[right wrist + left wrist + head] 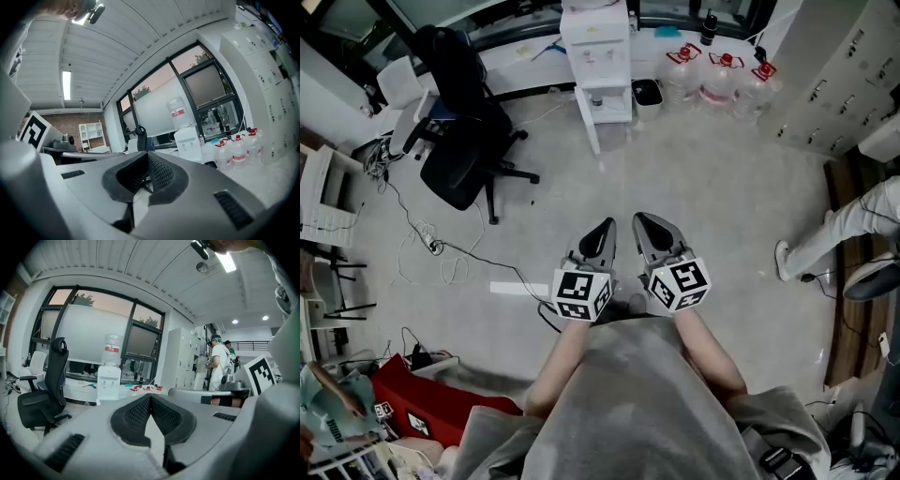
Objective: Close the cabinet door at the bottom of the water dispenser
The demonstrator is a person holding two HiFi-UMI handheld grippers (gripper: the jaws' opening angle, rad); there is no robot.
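Head view: the white, box-shaped dispenser (598, 47) stands at 12 o'clock against the far wall, well apart from both grippers. Its bottom door (585, 120), a plain white panel, is swung out at the compartment's 9 o'clock edge, leaving the shelf inside exposed. The clear bottle (111, 349) on top bears a red label whose print is too small to read. Clear jugs (722, 77) with red caps stand at 1 o'clock and a black chair (459, 122) at 10 o'clock. The left gripper (604, 229) and right gripper (644, 223), grey with ribbed black pads, have their jaws pressed together on nothing.
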